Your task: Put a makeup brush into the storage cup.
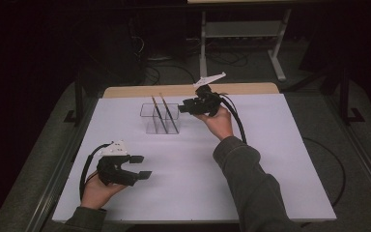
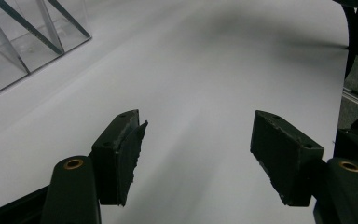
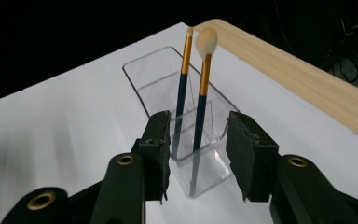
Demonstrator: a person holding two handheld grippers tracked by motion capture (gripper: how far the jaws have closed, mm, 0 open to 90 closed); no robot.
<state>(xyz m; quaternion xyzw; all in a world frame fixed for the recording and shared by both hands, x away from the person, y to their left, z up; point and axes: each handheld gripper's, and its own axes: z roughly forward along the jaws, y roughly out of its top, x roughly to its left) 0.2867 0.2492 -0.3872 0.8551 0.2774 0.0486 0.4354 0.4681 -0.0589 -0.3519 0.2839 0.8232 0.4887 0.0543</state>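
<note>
1. Two fingers of the left gripper (image 1: 142, 166) spread, empty, well left of the clear holder (image 1: 160, 118).
2. Holder on the table (image 1: 270, 159), two brushes (image 3: 200, 107) leaning inside.
3. Right gripper (image 1: 182, 108) just right of holder, fingers parted, clear of brushes.

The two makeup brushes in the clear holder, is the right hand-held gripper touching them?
Apart. In the right gripper view the right hand-held gripper has open jaws, with gaps beside both brushes standing in the clear holder.
</note>
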